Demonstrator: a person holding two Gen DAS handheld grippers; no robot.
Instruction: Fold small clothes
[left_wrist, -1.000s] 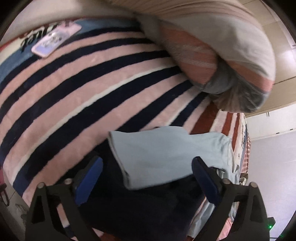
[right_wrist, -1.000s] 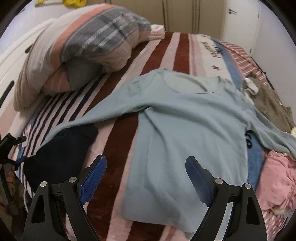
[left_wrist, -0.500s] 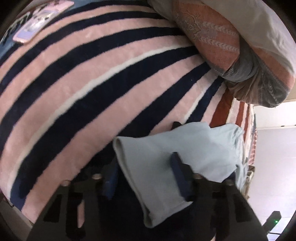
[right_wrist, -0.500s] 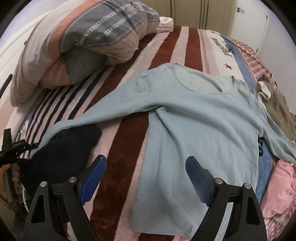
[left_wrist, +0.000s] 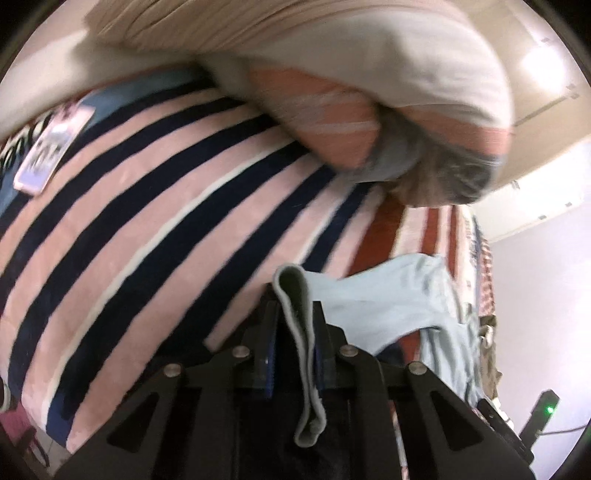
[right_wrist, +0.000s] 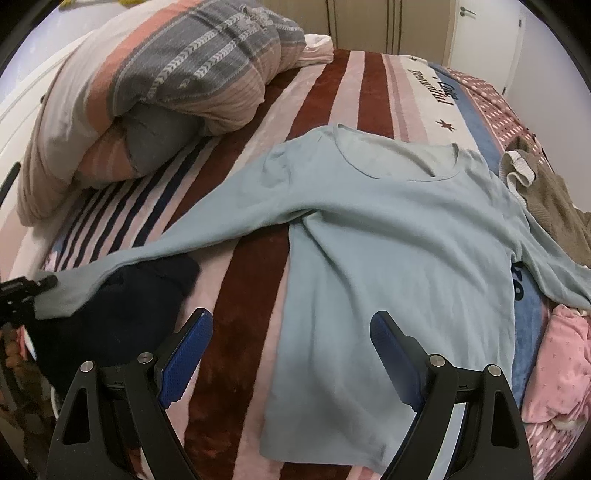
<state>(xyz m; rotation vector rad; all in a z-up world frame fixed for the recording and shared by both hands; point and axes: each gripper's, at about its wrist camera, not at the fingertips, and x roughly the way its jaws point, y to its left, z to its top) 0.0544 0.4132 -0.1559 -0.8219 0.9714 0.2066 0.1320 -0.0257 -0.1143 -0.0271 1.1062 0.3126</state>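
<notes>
A light blue long-sleeved shirt lies face up on the striped blanket, one sleeve stretched out to the left. In the left wrist view my left gripper has that sleeve's cuff between its blue pads; the jaws are closing and the pads press on the fabric, which is lifted off the bed. From the right wrist view the left gripper shows at the left edge, holding the sleeve end. My right gripper hangs open above the shirt's lower left hem, nothing between its fingers.
A dark navy garment lies under the held sleeve. A rolled striped quilt sits at the head of the bed. A phone rests on the blanket. A brown garment and a pink one lie at the right.
My left gripper went from wide open around the cuff to pinching it, then rose with the sleeve end. The right gripper stayed open in place.
</notes>
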